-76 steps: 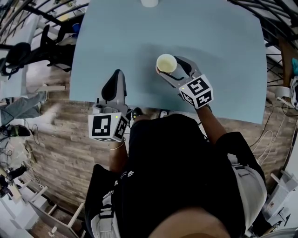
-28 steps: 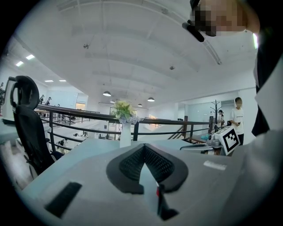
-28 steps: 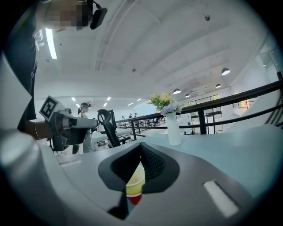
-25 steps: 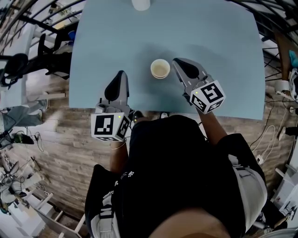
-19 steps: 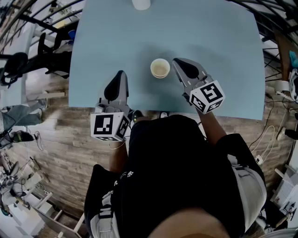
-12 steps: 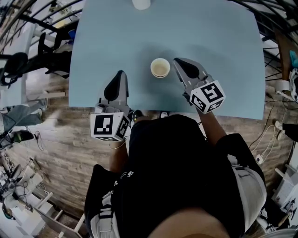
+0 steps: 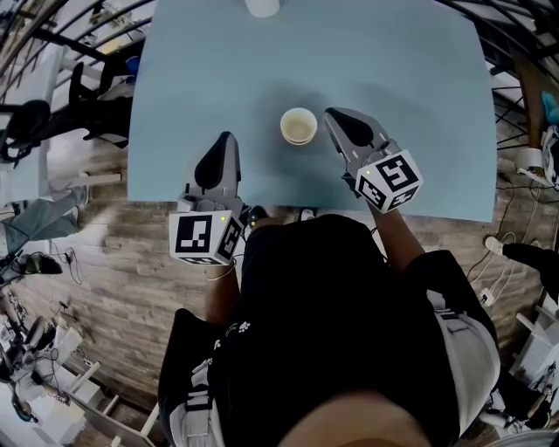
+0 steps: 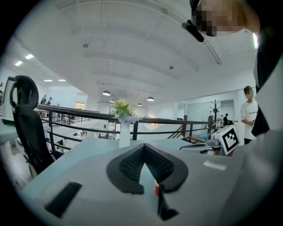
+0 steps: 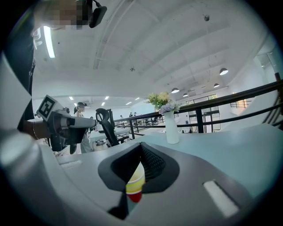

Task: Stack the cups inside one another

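1. Left gripper [image 7: 223, 144]: jaws closed tip to tip with nothing between them, as the left gripper view [image 8: 143, 148] shows. It lies over the near edge of the table [image 7: 410, 79], pointing away from the person, its marker cube [image 7: 203, 236] nearest the body.
2. Right gripper [image 7: 336, 120]: jaws likewise pressed together and empty in the right gripper view [image 9: 141, 145]. It is angled slightly inward over the table's near part, marker cube [image 7: 389, 179] trailing.
3. Cup [image 7: 299, 126]: stands upright and free on the light blue table, between the two grippers, nearer the right one but apart from both. The right gripper view shows it [image 9: 135, 178] through the gap beneath the closed tips, yellow above and red at the base. Whether several cups are nested cannot be told.
4. Vase [image 7: 262, 7]: white, at the table's far edge, well apart from the cup; it holds flowers [image 9: 161, 100].
5. Surroundings: wood-plank floor [image 7: 113, 271] and a black office chair [image 8: 31, 128] beside the table.
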The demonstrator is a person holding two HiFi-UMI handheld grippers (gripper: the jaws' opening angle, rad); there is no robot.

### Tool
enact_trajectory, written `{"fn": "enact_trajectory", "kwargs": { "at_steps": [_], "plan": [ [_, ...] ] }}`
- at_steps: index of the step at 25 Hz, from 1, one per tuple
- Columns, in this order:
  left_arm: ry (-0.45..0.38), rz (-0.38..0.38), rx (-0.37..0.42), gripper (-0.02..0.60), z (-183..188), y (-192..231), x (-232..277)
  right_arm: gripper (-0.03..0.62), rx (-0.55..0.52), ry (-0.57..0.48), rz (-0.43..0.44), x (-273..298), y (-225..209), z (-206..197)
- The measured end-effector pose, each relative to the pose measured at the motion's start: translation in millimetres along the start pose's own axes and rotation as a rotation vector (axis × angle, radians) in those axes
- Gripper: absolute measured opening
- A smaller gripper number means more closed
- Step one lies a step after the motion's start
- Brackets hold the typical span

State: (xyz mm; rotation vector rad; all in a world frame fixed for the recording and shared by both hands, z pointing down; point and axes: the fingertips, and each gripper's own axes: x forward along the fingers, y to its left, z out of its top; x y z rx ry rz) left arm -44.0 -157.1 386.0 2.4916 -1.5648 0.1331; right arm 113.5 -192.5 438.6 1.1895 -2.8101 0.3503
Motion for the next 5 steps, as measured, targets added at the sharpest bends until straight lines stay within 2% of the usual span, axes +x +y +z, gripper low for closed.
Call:
{"fn": "enact_trajectory", "kwargs": {
  "at_steps": [5],
  "plan": [
    [-0.002, 0.001, -0.002, -0.017, -0.4, -0.9, -0.9, 0.011, 0.001, -0.002, 0.001, -1.1, 0.4, -0.6]
  ]
}}
